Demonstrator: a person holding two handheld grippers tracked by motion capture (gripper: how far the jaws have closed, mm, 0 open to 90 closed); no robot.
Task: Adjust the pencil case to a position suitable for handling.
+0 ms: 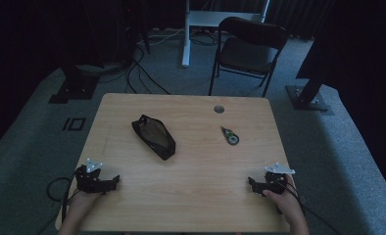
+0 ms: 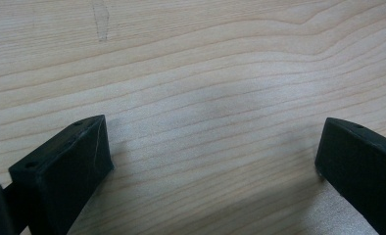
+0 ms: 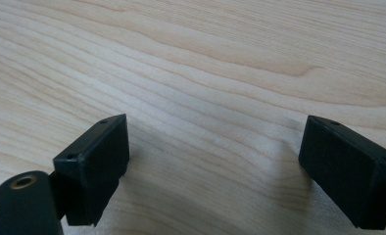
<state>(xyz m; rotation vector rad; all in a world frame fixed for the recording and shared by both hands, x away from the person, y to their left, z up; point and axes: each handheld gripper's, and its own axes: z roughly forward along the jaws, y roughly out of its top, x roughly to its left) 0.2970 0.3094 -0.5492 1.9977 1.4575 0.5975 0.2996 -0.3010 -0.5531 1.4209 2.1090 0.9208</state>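
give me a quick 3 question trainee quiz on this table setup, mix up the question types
1. True or false: the black pouch lies nearer the left gripper than the right gripper.
2. Multiple choice: what is between the right gripper's jaws? A) the pouch B) the small green and grey tape dispenser C) nothing but bare wooden table
3. Short answer: which piece of furniture stands beyond the table's far edge?

Key
1. True.
2. C; both grippers rest open near the table's near edge.
3. A black folding chair.
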